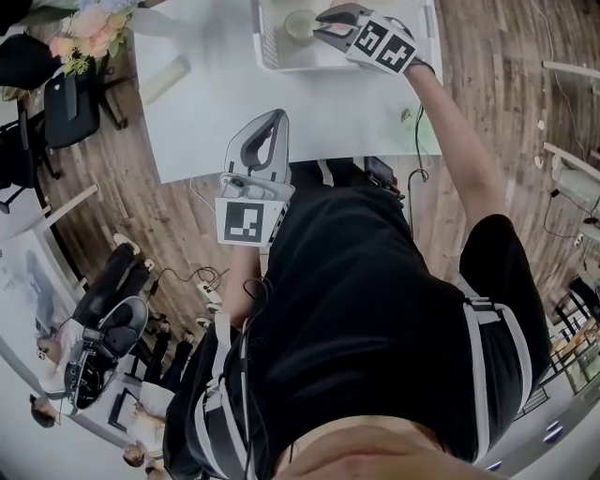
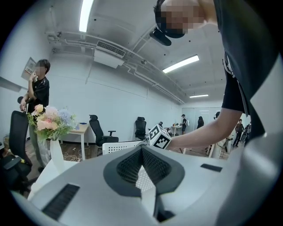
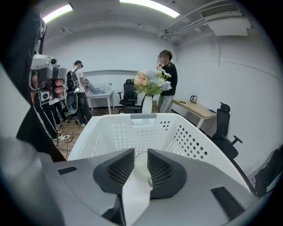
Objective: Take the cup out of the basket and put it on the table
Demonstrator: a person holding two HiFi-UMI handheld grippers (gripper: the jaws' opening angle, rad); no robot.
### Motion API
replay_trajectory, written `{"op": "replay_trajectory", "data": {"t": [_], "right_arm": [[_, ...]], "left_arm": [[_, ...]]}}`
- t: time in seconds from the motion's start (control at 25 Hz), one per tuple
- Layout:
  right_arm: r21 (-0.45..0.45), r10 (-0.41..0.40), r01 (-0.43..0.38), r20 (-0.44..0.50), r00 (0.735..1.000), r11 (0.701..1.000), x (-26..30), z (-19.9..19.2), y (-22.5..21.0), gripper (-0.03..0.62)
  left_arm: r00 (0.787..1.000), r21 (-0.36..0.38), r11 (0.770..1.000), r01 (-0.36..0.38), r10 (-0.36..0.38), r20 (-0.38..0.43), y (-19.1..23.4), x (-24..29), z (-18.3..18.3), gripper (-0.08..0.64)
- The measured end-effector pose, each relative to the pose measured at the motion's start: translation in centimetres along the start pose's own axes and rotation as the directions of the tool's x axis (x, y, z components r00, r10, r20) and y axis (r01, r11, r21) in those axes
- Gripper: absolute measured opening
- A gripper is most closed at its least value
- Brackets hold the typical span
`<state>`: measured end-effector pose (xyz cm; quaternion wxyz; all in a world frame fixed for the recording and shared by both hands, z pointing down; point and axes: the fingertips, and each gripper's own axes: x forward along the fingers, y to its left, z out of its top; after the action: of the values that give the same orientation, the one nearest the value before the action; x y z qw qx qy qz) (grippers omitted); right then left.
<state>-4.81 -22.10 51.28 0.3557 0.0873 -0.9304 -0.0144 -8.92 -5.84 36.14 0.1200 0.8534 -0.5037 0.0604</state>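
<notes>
On the white tabletop (image 1: 281,94), at its far edge, a white perforated basket (image 1: 267,47), with the pale cup (image 1: 300,23) upright on its floor, near the left wall as seen in the head view. Above the basket, the right hand-held gripper (image 1: 328,25), angled down into it at the end of an outstretched arm in a black short sleeve. In the right gripper view, jaws spread, with the cup (image 3: 141,165) showing in the gap between the dark ribbed pads (image 3: 119,167) and filling most of that gap; impossible to tell there whether either pad touches it. Behind the cup, the basket's dotted far wall (image 3: 141,132) and handle slot. Well apart from the basket, at the near edge of the tabletop, the left hand-held gripper (image 1: 277,120), close to the body and pointing roughly level across the tabletop. In the left gripper view, jaws pressed together at the tips, nothing pinched between them. Toward the far left corner of the tabletop, a white vase (image 1: 167,77) of pink and pale blue flowers. Around the room, black office chairs on a wood floor (image 1: 487,56) and several people standing in the background.
</notes>
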Motion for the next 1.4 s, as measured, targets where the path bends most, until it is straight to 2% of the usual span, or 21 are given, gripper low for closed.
{"op": "replay_trajectory", "data": {"t": [0.28,0.76,1.0,1.2,1.4], "right_arm": [[-0.022,0.079,-0.081,-0.082,0.993,0.996,2.5,-1.8,-0.3,0.086],[-0.095,0.169,-0.194,-0.225,0.960,0.976,7.1,-5.1,1.7,0.103],[-0.134,0.181,-0.223,-0.270,0.946,0.966,8.3,-5.6,2.2,0.103],[-0.149,0.181,-0.232,-0.291,0.939,0.961,9.3,-6.0,2.2,0.103],[-0.159,0.180,-0.239,-0.318,0.931,0.958,9.9,-6.5,2.4,0.103]], "left_arm": [[1.000,-0.007,1.000,-0.003,0.003,-0.003,0.3,0.2,-0.3,0.020],[1.000,-0.022,1.000,-0.022,0.022,-0.012,2.1,0.1,-1.1,0.020],[0.998,-0.032,0.998,-0.048,0.046,-0.039,2.8,0.3,-1.3,0.020],[0.999,-0.030,0.999,-0.039,0.038,-0.011,3.2,0.1,-1.3,0.020],[0.998,-0.034,0.998,-0.060,0.060,-0.006,3.5,-0.2,-1.1,0.020]]}}
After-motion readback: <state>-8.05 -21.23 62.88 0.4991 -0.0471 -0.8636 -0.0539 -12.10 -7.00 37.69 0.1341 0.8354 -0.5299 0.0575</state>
